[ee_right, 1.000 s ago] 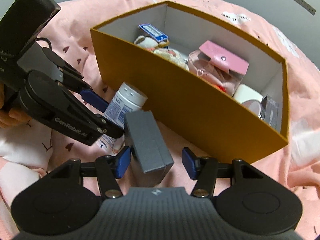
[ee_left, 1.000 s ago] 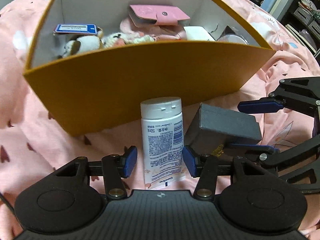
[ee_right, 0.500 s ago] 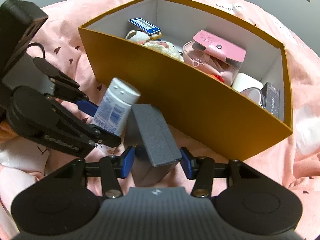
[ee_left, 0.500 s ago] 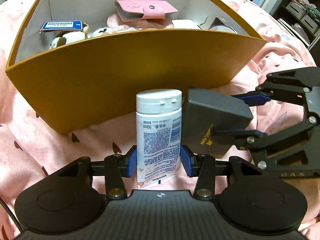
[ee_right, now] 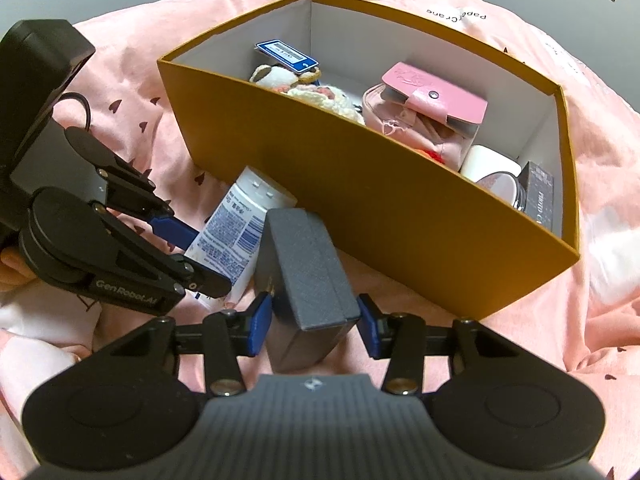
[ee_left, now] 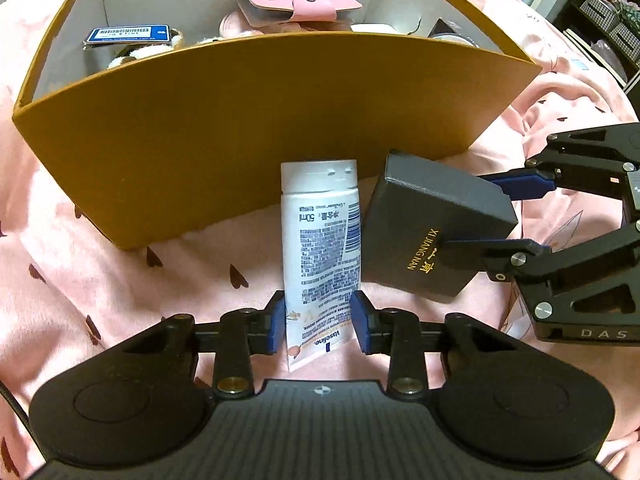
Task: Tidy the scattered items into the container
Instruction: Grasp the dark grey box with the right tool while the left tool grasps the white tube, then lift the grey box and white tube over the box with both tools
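Pink blanket [ee_left: 168,272] – L hand-held gripper [ee_left: 319,322] now clamps lotion tube [ee_left: 320,248].

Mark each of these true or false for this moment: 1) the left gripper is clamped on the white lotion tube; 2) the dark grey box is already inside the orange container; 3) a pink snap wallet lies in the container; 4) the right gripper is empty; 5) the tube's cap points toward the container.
1) True. The left gripper has both pads pressed on the white lotion tube.
2) False. The dark grey box is outside the orange container, in front of its near wall.
3) True. The pink snap wallet lies in the container on other pink items.
4) False. The right gripper is shut on the dark grey box.
5) True. The cap end is nearest the container's wall.
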`<state>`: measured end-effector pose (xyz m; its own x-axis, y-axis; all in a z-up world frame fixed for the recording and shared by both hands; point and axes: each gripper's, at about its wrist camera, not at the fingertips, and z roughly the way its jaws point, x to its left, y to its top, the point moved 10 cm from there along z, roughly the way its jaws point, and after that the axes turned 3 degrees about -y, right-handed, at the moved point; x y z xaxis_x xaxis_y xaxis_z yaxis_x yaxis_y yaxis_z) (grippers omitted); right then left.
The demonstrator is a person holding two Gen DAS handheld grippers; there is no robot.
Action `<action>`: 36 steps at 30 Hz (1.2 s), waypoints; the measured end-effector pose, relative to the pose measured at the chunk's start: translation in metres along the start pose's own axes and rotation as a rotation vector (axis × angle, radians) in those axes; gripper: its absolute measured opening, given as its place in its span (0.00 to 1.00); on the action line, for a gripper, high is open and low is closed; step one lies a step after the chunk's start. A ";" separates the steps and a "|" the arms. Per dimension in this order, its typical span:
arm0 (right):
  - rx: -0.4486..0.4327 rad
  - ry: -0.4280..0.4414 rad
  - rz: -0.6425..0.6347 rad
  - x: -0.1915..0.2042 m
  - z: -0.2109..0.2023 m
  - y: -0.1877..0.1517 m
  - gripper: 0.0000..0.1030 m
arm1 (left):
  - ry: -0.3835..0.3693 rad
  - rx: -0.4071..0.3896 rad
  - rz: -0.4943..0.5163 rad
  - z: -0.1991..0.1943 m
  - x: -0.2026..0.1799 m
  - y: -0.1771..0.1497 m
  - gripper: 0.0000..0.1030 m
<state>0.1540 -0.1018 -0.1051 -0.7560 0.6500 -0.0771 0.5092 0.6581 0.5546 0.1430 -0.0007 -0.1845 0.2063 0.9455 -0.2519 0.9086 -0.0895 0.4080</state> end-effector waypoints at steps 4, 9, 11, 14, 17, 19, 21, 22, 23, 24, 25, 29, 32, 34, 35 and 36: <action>0.005 0.004 0.008 -0.001 0.001 0.000 0.48 | -0.020 -0.003 -0.019 -0.002 0.002 0.000 0.34; 0.009 0.008 0.014 -0.001 0.003 0.000 0.48 | -0.035 0.029 -0.050 0.006 0.003 -0.004 0.43; 0.008 0.007 0.011 -0.001 0.003 0.000 0.48 | -0.036 0.039 -0.060 0.011 0.003 -0.006 0.45; 0.007 0.007 0.011 -0.001 0.003 -0.001 0.48 | -0.042 0.047 -0.072 0.016 0.003 -0.006 0.48; 0.006 0.007 0.015 -0.001 0.003 -0.001 0.48 | -0.048 0.050 -0.079 0.020 0.003 -0.006 0.48; 0.006 0.006 0.014 -0.001 0.003 -0.001 0.48 | -0.052 0.049 -0.085 0.019 0.004 -0.007 0.48; 0.005 0.004 0.015 -0.001 0.003 -0.001 0.48 | -0.052 0.043 -0.082 0.017 0.003 -0.007 0.47; 0.005 0.005 0.016 -0.001 0.003 -0.001 0.48 | -0.050 0.039 -0.079 0.016 0.002 -0.007 0.47; 0.004 0.005 0.017 -0.002 0.002 -0.001 0.48 | -0.050 0.035 -0.075 0.014 0.000 -0.007 0.44; 0.004 0.006 0.018 -0.002 0.003 -0.001 0.48 | -0.053 0.032 -0.074 0.012 -0.001 -0.007 0.39; 0.004 0.005 0.018 -0.002 0.003 -0.001 0.48 | -0.057 0.030 -0.077 0.010 -0.002 -0.007 0.37; 0.010 0.001 0.025 -0.004 0.004 -0.002 0.49 | -0.093 0.015 -0.108 0.001 -0.002 -0.008 0.25; 0.010 0.000 0.025 -0.005 0.005 -0.002 0.49 | -0.104 0.006 -0.108 -0.003 -0.004 -0.008 0.22; 0.011 0.001 0.027 -0.005 0.005 -0.002 0.49 | -0.125 -0.005 -0.108 -0.007 -0.007 -0.008 0.22; 0.011 0.002 0.028 -0.005 0.005 -0.002 0.49 | -0.141 -0.014 -0.110 -0.010 -0.009 -0.007 0.22; 0.011 0.004 0.031 -0.005 0.005 -0.002 0.49 | -0.154 -0.022 -0.111 -0.012 -0.009 -0.006 0.22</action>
<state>0.1587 -0.1044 -0.1097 -0.7413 0.6687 -0.0571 0.5367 0.6417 0.5479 0.1310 -0.0054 -0.1744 0.1600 0.8900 -0.4269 0.9210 0.0211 0.3890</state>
